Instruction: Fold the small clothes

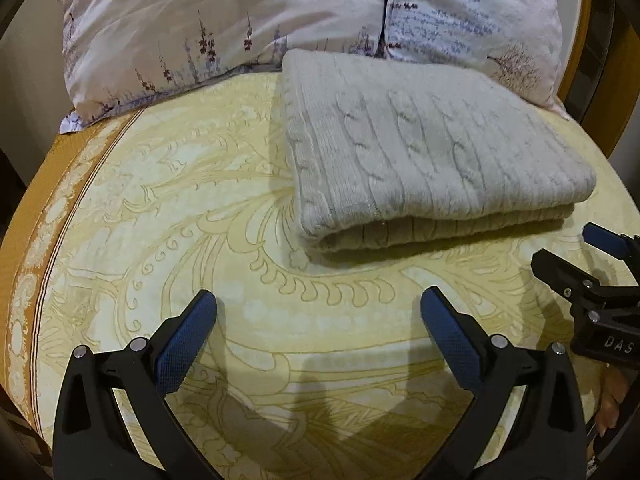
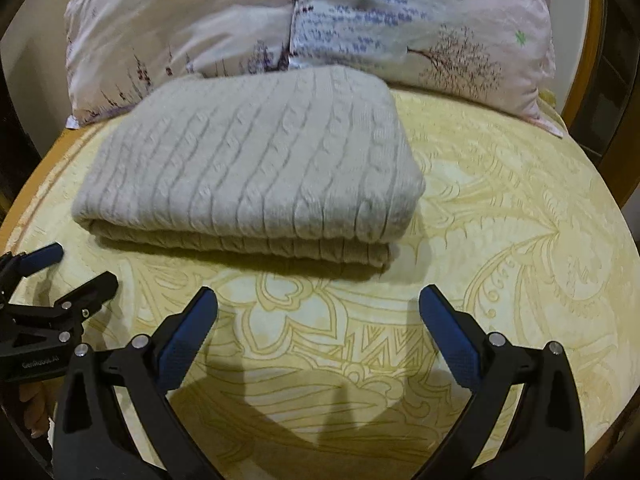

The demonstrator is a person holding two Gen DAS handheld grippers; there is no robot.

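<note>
A pale grey cable-knit sweater [image 1: 424, 148] [image 2: 256, 164] lies folded into a thick rectangle on the yellow patterned bedspread [image 1: 224, 224] [image 2: 500, 216], its folded edge facing me. My left gripper [image 1: 318, 304] hovers open over bare bedspread, short of the sweater's near left corner, nothing between its blue pads. My right gripper [image 2: 318, 302] is also open and empty, just in front of the sweater's near right end. Each gripper shows in the other's view: the right one [image 1: 576, 252] at the right edge, the left one [image 2: 76, 268] at the left edge.
Two floral pillows [image 1: 224, 24] [image 2: 420, 20] lean at the head of the bed behind the sweater. An orange border [image 1: 48, 184] marks the bedspread's left edge, where the bed drops off. A hand [image 1: 612, 404] shows at the lower right.
</note>
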